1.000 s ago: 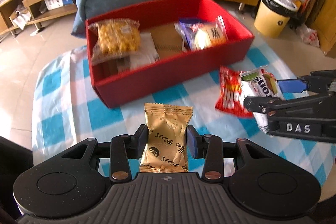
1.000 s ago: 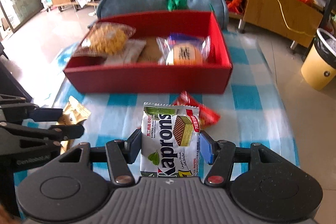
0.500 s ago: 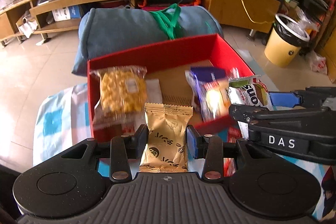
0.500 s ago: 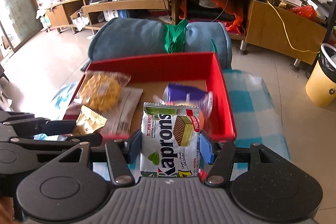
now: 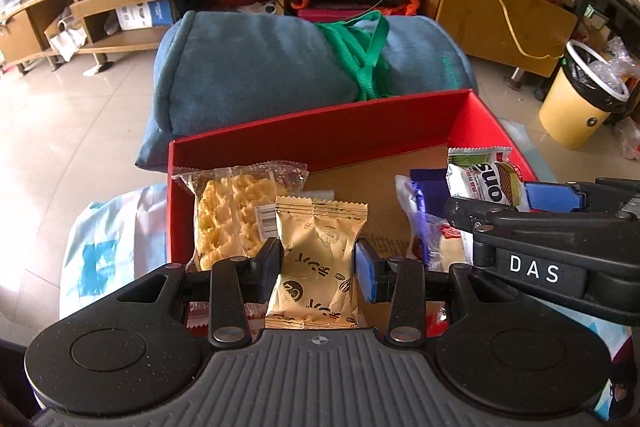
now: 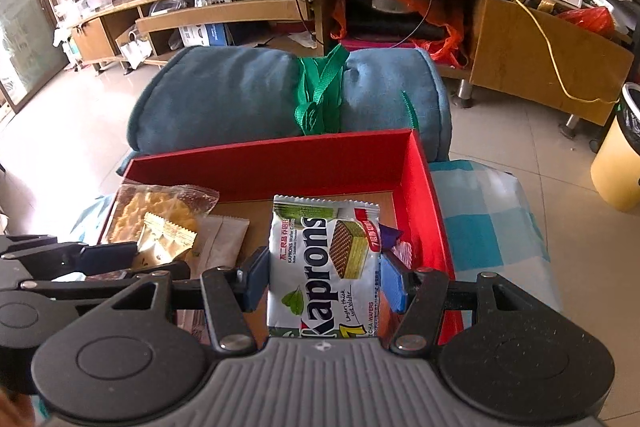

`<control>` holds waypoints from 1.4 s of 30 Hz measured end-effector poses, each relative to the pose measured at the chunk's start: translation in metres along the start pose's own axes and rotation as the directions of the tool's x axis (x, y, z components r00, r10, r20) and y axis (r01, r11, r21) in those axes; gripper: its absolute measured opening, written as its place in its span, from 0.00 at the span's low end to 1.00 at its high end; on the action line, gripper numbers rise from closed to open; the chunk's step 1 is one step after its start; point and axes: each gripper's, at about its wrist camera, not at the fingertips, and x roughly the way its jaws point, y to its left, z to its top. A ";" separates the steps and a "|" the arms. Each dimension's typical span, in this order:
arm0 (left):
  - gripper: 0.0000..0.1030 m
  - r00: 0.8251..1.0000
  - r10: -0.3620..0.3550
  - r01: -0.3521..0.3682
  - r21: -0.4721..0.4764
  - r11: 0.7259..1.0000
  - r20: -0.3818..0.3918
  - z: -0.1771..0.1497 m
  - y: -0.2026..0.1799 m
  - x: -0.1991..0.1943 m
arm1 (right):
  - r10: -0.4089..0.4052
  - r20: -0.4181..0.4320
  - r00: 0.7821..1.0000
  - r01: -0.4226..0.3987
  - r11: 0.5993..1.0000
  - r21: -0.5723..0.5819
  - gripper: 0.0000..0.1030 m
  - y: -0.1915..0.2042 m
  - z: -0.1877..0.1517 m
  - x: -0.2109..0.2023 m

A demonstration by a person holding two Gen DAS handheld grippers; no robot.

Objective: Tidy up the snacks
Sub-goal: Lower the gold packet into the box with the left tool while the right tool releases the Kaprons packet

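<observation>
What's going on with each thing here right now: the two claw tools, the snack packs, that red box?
Left gripper: shut on the gold packet, above the box.
Right gripper: shut on the Kaprons wafer pack, above the box.
Red box: open-topped, partly filled.
Yellow snack bag: sealed, lying in the box.
Bin: lined with a bag, on the floor.

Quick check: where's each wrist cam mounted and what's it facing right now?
Left wrist: on the left claw, looking down its fingers at the gold packet it grips over the red box; right claw at right.
Right wrist: on the right claw, gripping the Kaprons wafer pack; left claw at left.
Shared: box, blue cushion, both packs.
</observation>
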 end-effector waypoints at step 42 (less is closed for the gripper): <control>0.76 1.000 0.018 -0.017 -0.033 0.999 0.023 0.002 0.004 -0.008 | -0.019 0.023 1.000 0.018 0.999 0.043 0.61 -0.005 0.003 -0.015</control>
